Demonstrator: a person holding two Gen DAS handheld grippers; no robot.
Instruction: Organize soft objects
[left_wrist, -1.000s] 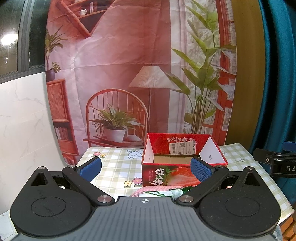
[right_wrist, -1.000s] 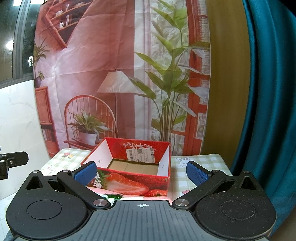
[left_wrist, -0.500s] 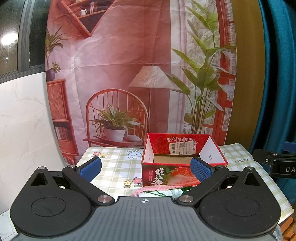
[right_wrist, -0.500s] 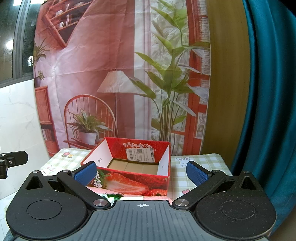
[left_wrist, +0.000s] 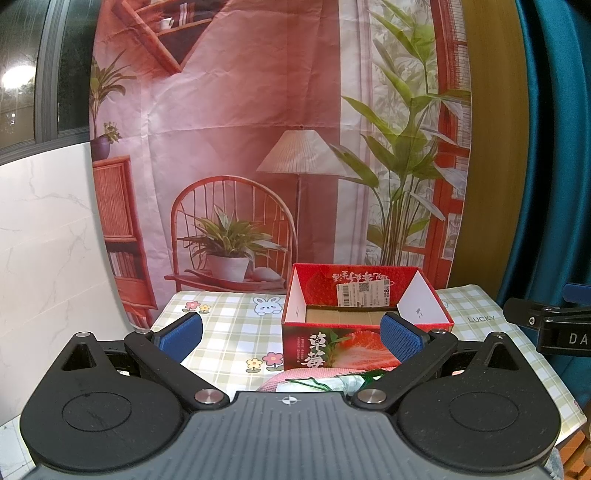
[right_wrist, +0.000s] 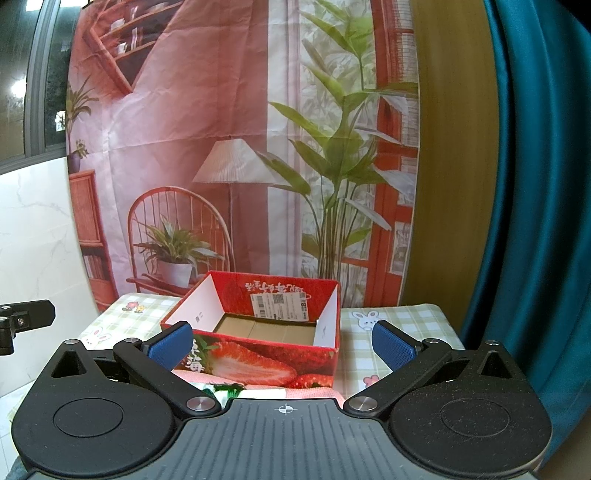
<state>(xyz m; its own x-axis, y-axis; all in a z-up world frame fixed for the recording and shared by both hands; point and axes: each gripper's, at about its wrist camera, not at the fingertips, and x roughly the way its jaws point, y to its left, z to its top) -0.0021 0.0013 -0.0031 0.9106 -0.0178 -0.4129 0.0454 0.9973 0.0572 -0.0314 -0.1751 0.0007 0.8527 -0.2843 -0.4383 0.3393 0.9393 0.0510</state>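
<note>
An open red strawberry-print box stands on the checked tablecloth; its cardboard floor looks empty. It also shows in the right wrist view. A pink soft item with white and green parts lies just in front of the box, mostly hidden under the gripper bodies; it also shows in the right wrist view. My left gripper is open and empty above the table's near edge. My right gripper is open and empty, in front of the box.
A printed backdrop hangs behind the table. A teal curtain hangs at the right. A white marble panel stands at the left. The right gripper's side shows at the left wrist view's right edge.
</note>
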